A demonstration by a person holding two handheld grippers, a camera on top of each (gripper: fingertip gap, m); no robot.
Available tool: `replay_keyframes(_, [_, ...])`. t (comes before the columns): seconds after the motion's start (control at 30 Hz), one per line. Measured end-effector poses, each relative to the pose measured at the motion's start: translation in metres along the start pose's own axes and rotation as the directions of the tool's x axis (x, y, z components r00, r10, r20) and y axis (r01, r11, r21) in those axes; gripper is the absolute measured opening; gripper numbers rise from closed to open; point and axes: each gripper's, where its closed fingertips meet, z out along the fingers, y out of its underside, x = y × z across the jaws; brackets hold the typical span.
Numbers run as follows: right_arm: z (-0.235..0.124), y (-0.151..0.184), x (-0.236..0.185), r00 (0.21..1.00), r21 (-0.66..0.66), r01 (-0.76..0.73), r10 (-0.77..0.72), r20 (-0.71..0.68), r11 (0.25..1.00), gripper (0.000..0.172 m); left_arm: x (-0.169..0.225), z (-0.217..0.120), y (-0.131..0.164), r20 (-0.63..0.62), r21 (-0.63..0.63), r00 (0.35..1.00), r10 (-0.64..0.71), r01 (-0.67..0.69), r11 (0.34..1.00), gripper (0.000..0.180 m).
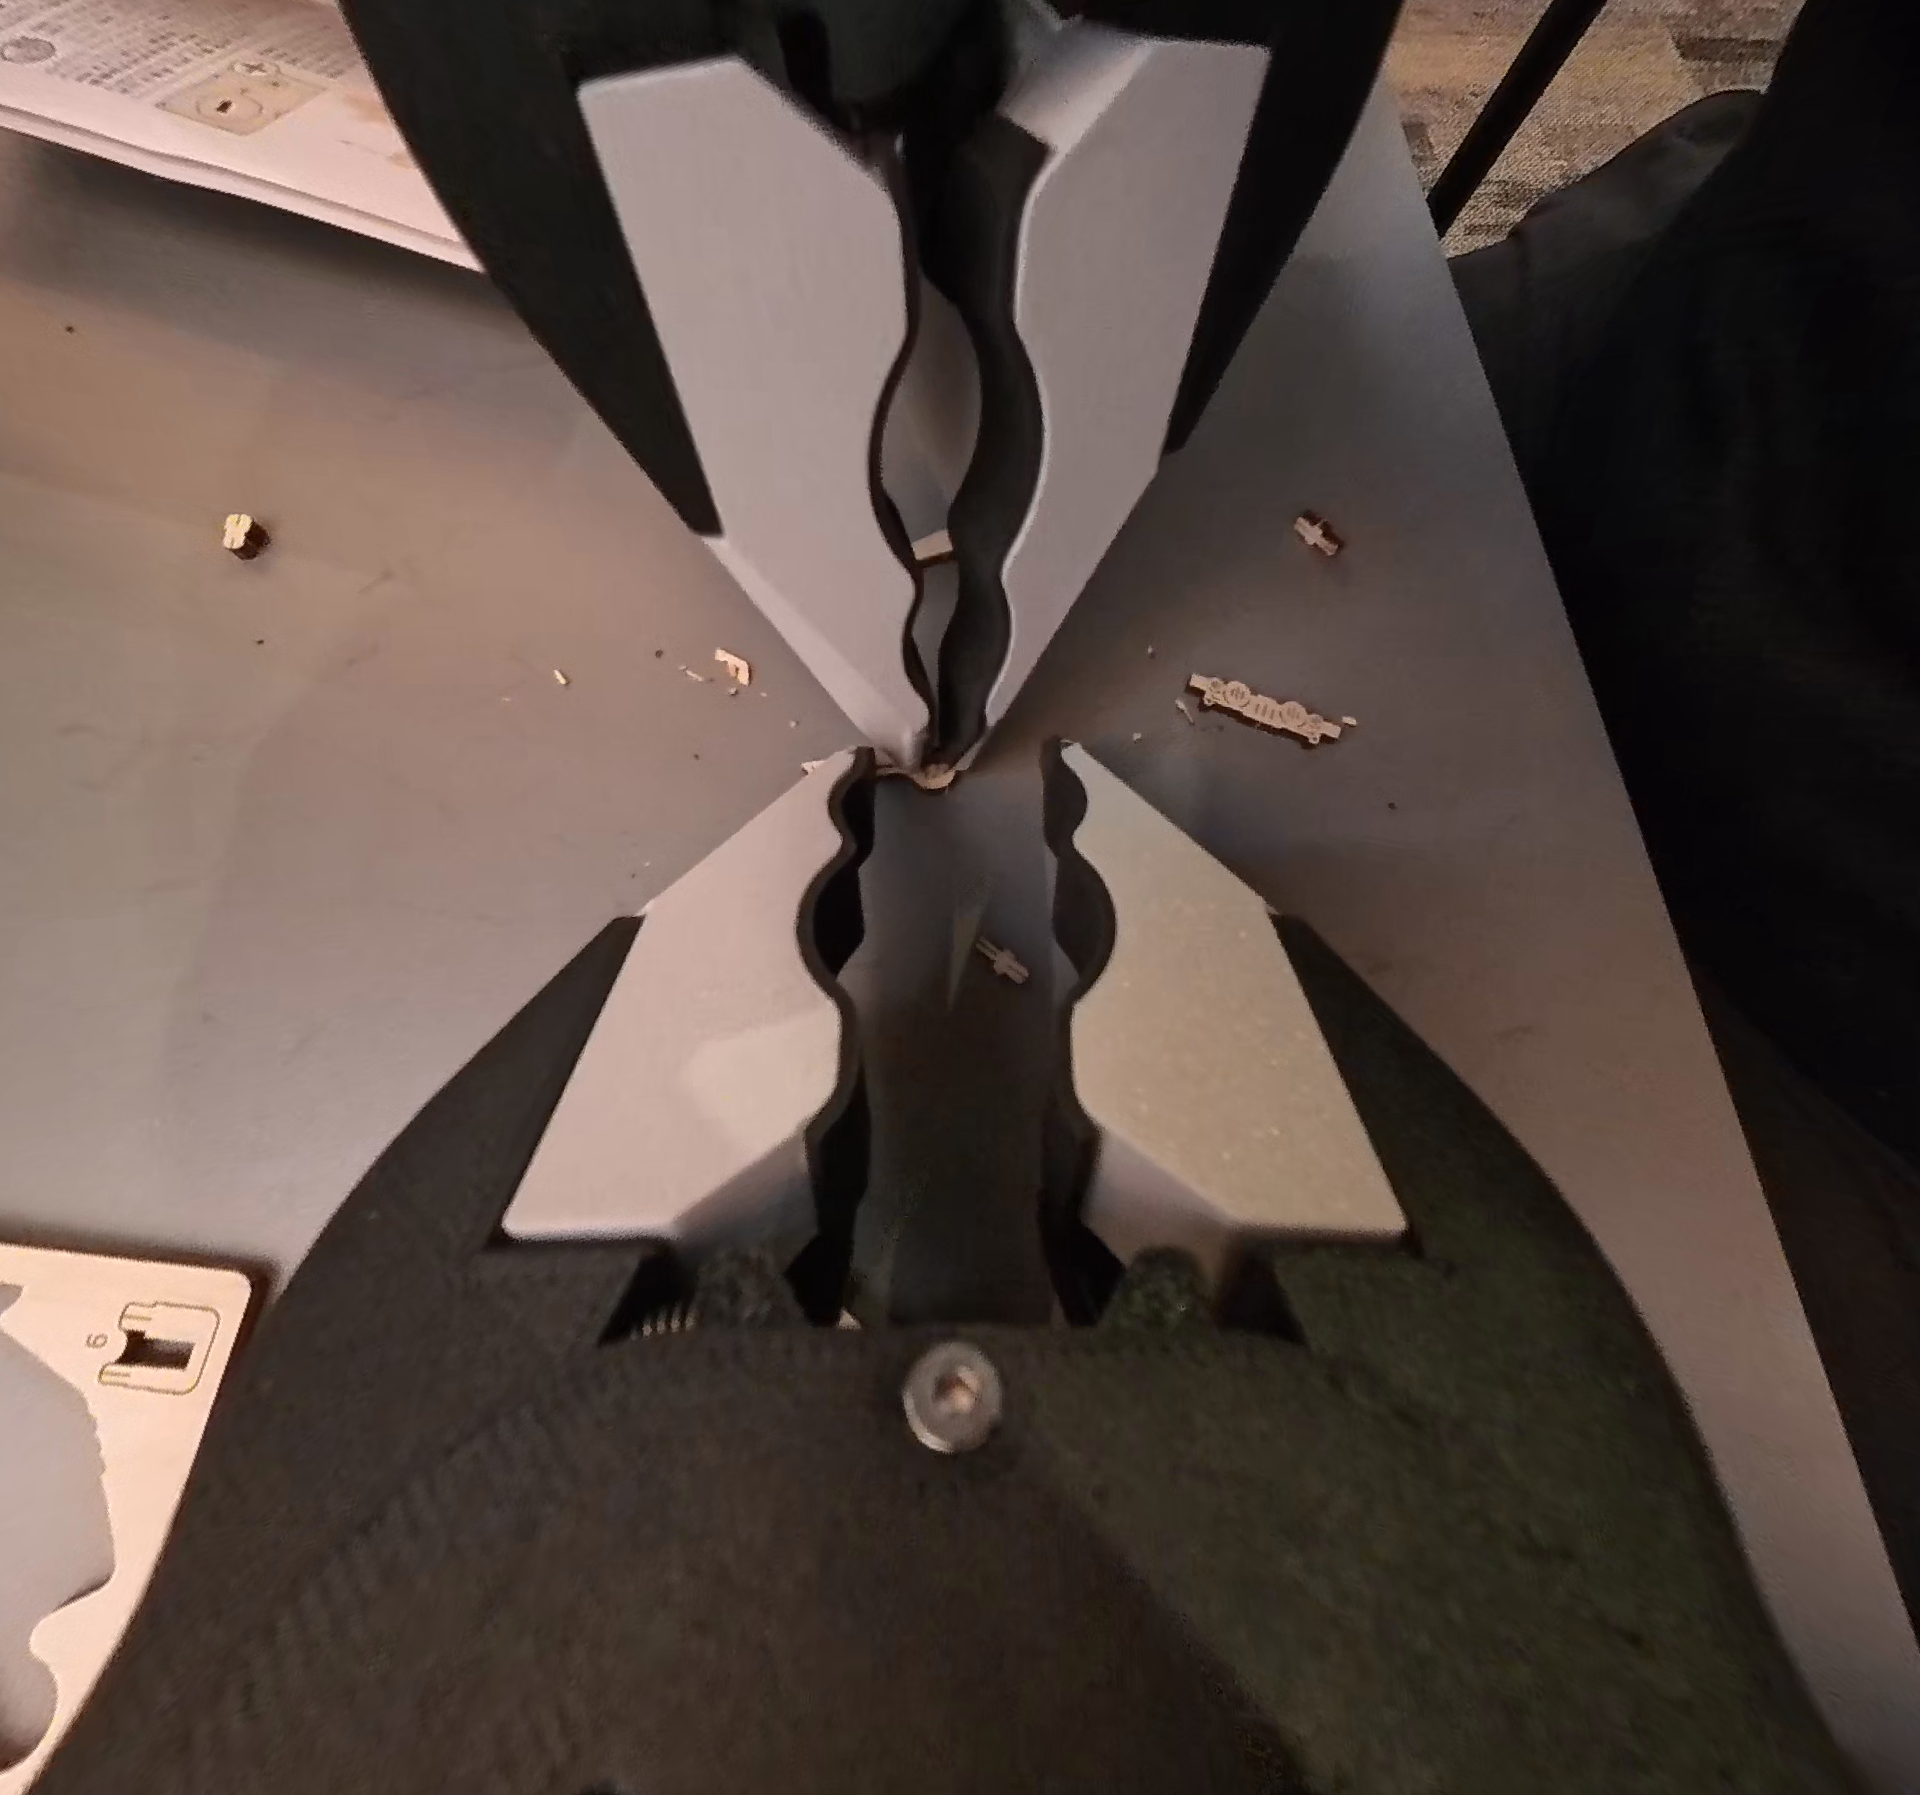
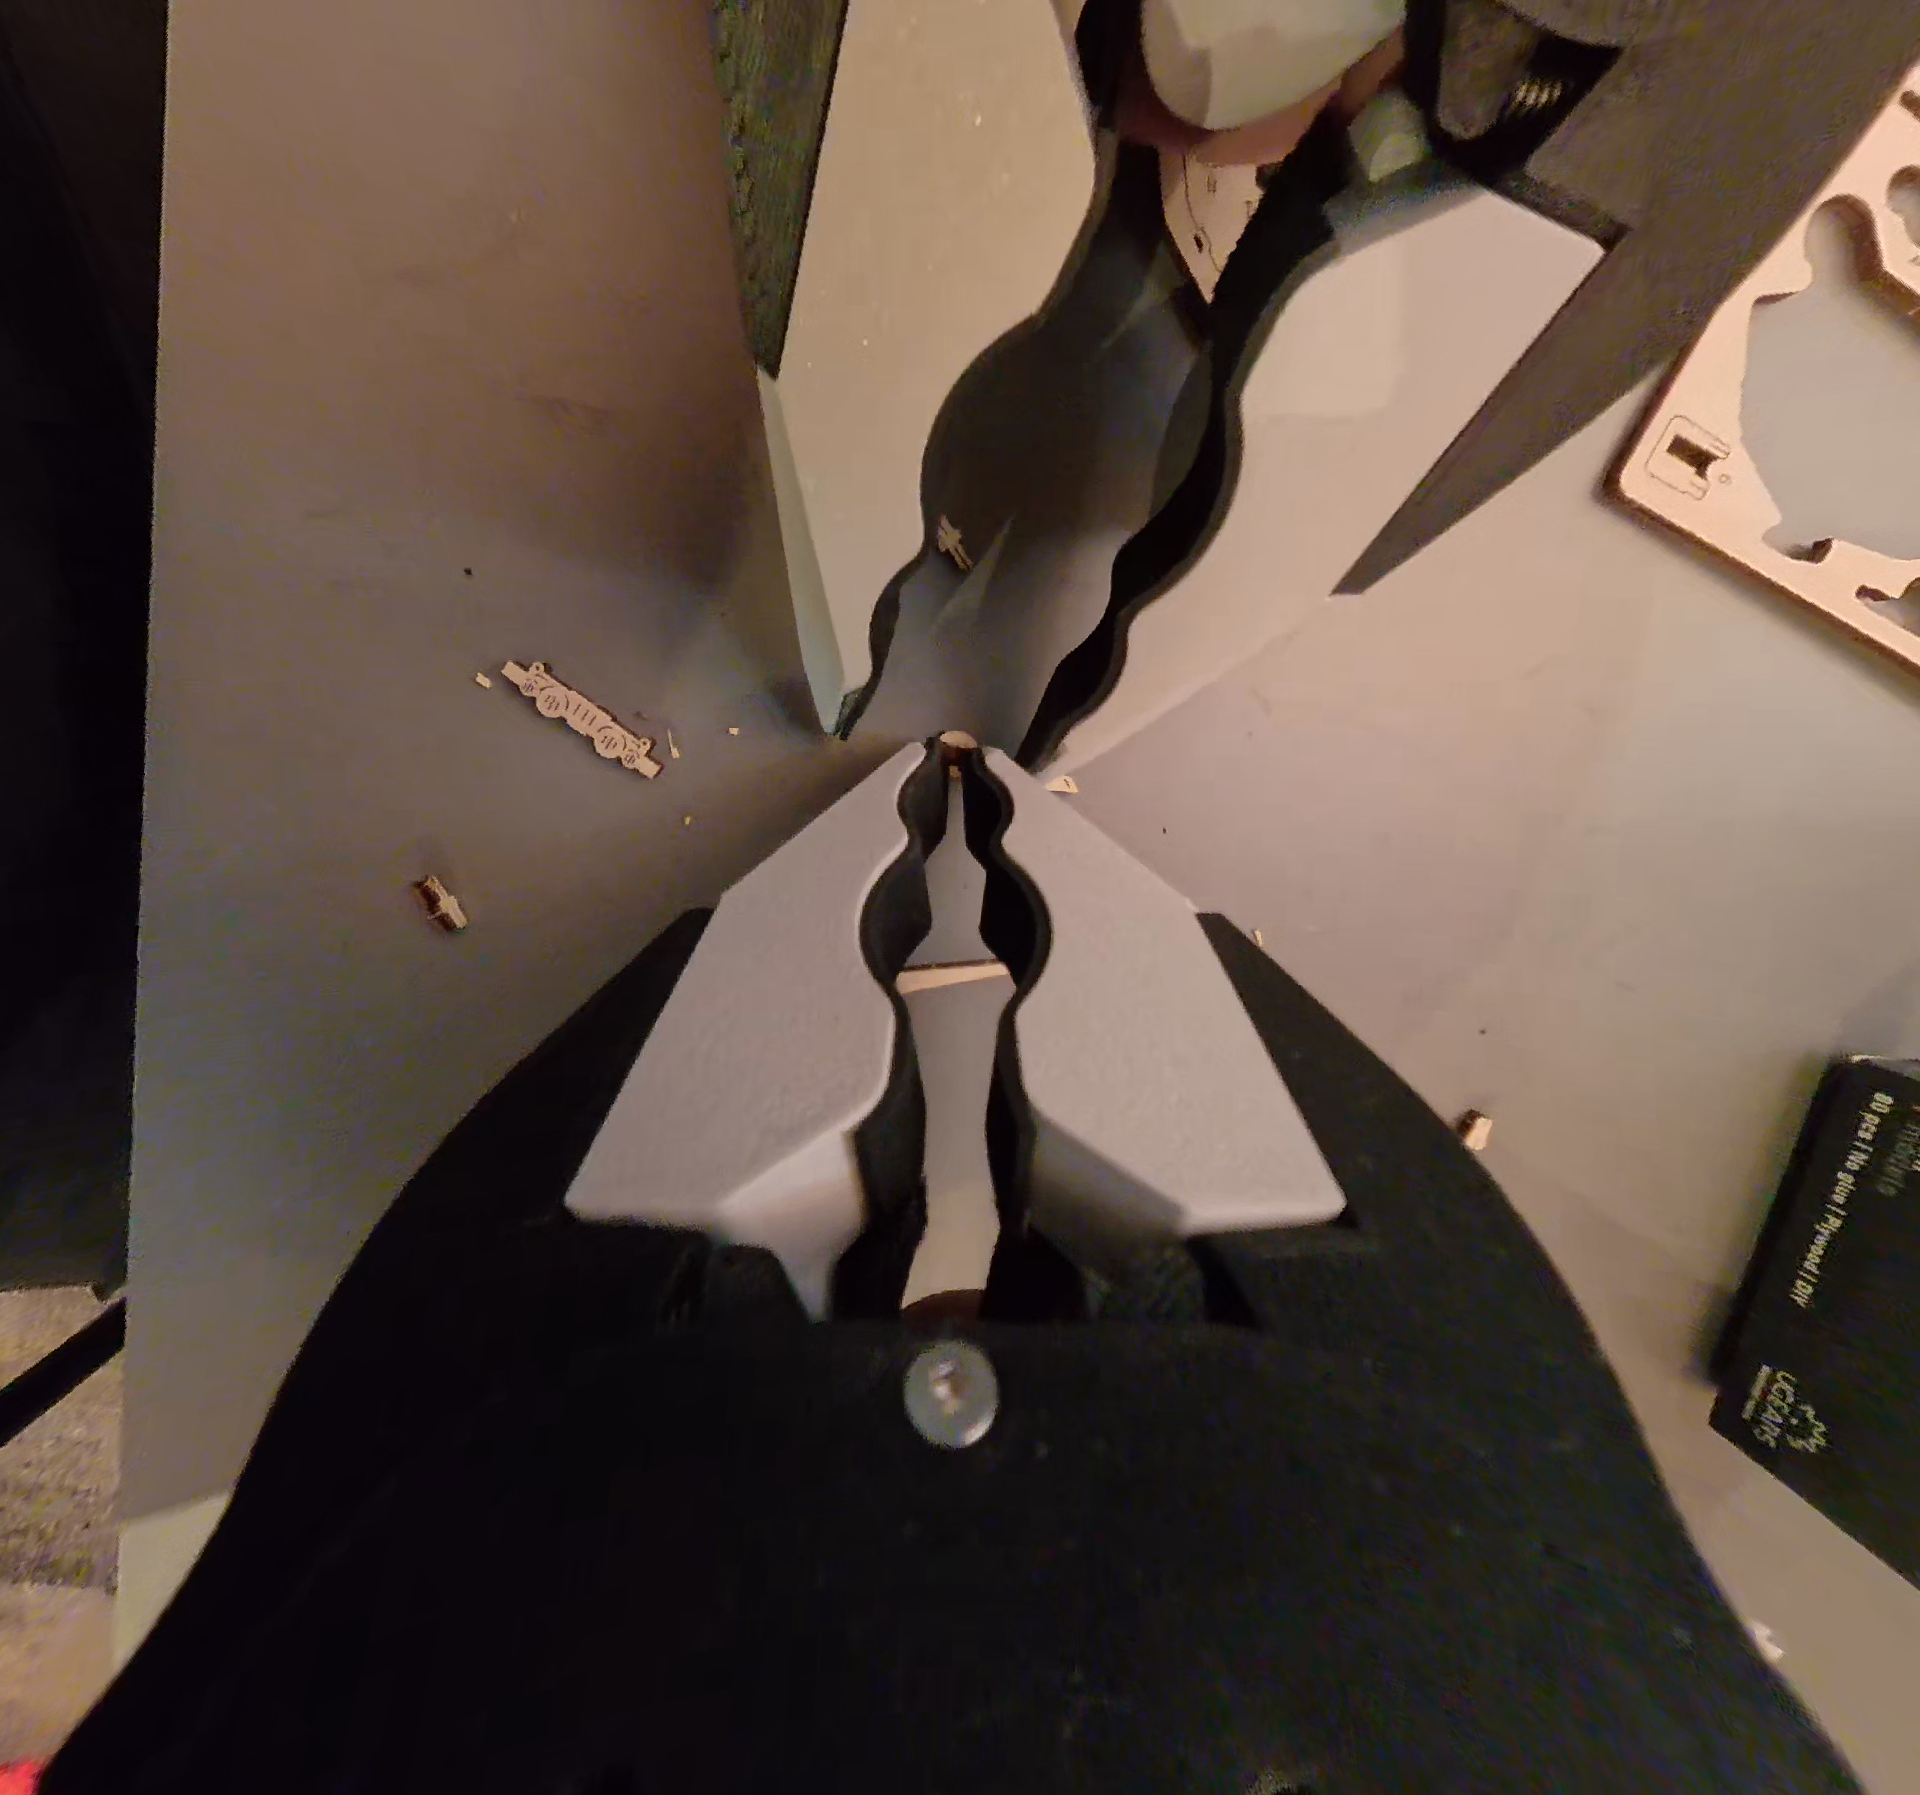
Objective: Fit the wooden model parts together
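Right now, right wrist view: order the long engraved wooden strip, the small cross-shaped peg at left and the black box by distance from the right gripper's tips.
From the right gripper:
1. Long engraved wooden strip, left of the tips.
2. Small cross-shaped peg, lower left.
3. Black box, far lower right.

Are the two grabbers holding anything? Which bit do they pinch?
The right gripper pinches a tiny round wooden piece at its very fingertips. The left gripper is open and holds nothing.

Each wrist camera looks steeply down along its gripper, close above the grey flat table [image 1: 312, 914]. They face each other, sharing the long engraved pale wooden strip [image 1: 1262, 709] [image 2: 582, 719]
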Motion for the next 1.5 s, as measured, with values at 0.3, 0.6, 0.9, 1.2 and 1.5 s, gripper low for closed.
replay_keyframes(0.3, [0.0004, 0.0010, 0.0000, 0.999, -0.136, 0.032, -0.033, -0.009, 0.990, 0.001, 0.0016, -0.0020, -0.0002, -0.034, 0.012, 0.999, -0.030, 0.030, 0.999, 0.032])
replay_keyframes(0.6, [0.0015, 0.0008, -0.0001, 0.998, -0.180, 0.064, -0.063, 0.009, 0.982, 0.001, 0.0024, -0.0023, 0.0001, -0.038, 0.011, 0.999, -0.027, 0.027, 1.000, 0.034])
replay_keyframes(0.9, [0.0014, 0.0000, 0.0001, 1.000, -0.064, 0.014, -0.014, -0.009, 0.998, 0.001, 0.0024, -0.0024, 0.0005, -0.030, 0.009, 0.999, -0.018, 0.019, 1.000, 0.034])
replay_keyframes(1.2, [-0.0002, 0.0013, 0.0018, 0.999, -0.023, -0.025, 0.025, -0.040, 0.999, 0.002, 0.0016, -0.0026, 0.0003, -0.033, 0.012, 0.999, -0.029, 0.029, 1.000, 0.036])
replay_keyframes(1.5, [0.0002, 0.0046, 0.0018, 1.000, -0.058, -0.021, 0.021, -0.003, 0.998, 0.002, 0.0017, -0.0027, 0.0002, -0.035, 0.012, 0.999, -0.031, 0.032, 0.999, 0.036])
